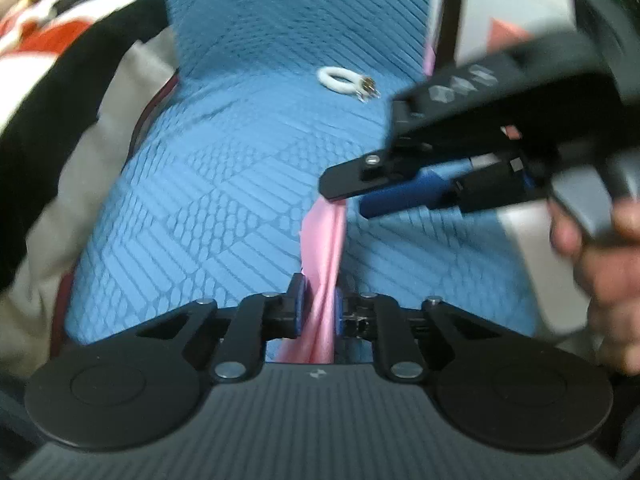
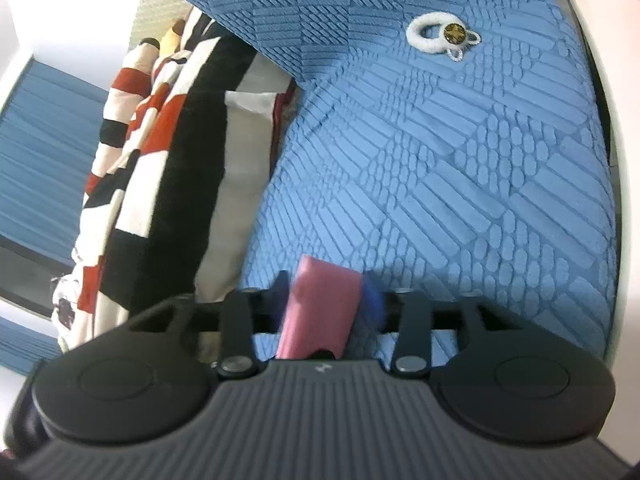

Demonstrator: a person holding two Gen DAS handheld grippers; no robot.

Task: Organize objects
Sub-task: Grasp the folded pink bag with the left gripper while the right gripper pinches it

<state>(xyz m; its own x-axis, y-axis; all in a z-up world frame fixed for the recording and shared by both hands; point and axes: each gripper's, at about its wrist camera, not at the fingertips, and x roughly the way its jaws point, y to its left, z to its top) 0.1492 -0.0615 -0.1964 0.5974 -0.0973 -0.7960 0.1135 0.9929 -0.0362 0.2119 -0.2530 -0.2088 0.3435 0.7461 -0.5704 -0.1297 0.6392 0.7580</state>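
While both grippers pinch it, pink ribbon [image 1: 324, 248] spans left gripper [image 1: 319, 306] to right gripper [image 1: 346, 200].

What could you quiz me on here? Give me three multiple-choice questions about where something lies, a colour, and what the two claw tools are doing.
1. Where does the fluffy white hair tie with the round gold ornament lie?
A. on the textured blue sofa cover
B. on the striped cushion
C. between a tool's fingers

2. What colour is the satin ribbon stretched between the tools?
A. yellow
B. pink
C. green

3. What state are the left gripper and right gripper in?
A. both open and empty
B. only the left grips
C. both shut on the ribbon

Answers: 1 A, it rests alone on the blue cover; 2 B, the strip is plainly pink; 3 C, each wrist view shows the ribbon pinched between that gripper's fingers.
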